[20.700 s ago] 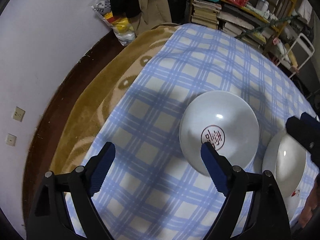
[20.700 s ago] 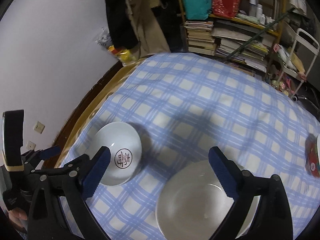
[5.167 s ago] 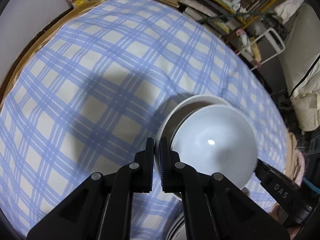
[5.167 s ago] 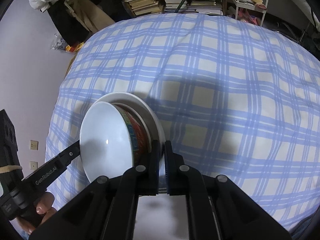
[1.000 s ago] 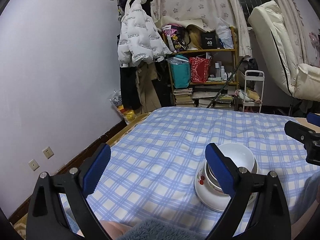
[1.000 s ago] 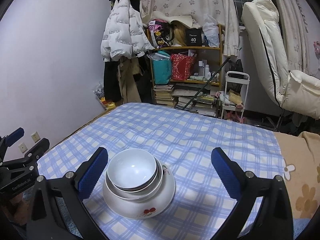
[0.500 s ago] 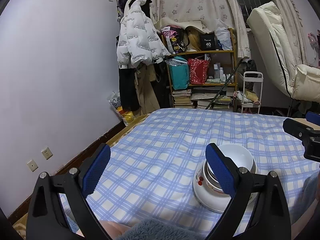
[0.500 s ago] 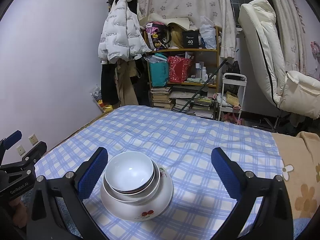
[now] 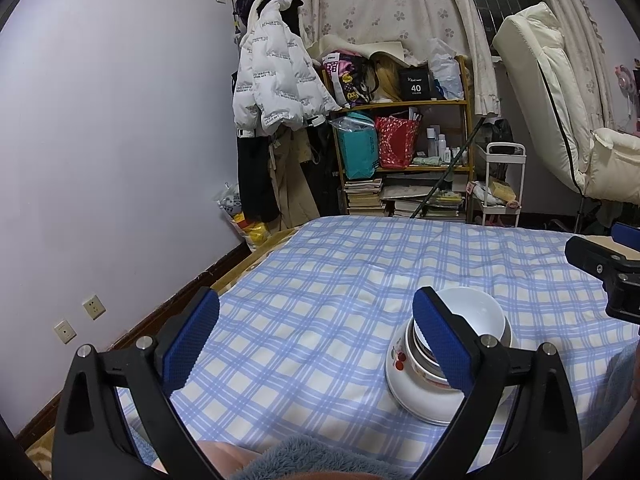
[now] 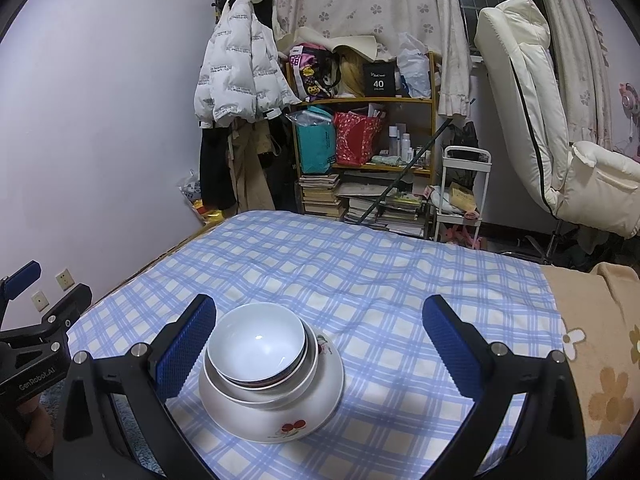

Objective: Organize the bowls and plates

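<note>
A stack of white bowls stands on the blue checked cloth: a small plain bowl on top, nested bowls under it, and a wide bowl with a red cherry mark at the bottom. The stack also shows in the left wrist view, partly behind my left gripper's right finger. My left gripper is open and empty, held back above the near edge. My right gripper is open and empty, held back with the stack just inside its left finger.
A cluttered shelf with books, a hanging white jacket and a white cart stand beyond the far edge. A white recliner is at the right. A tan flowered blanket covers the right side.
Both grippers have drawn back and tilted up slightly over the last second; the stack sits a little lower in both views. Both stay open.
</note>
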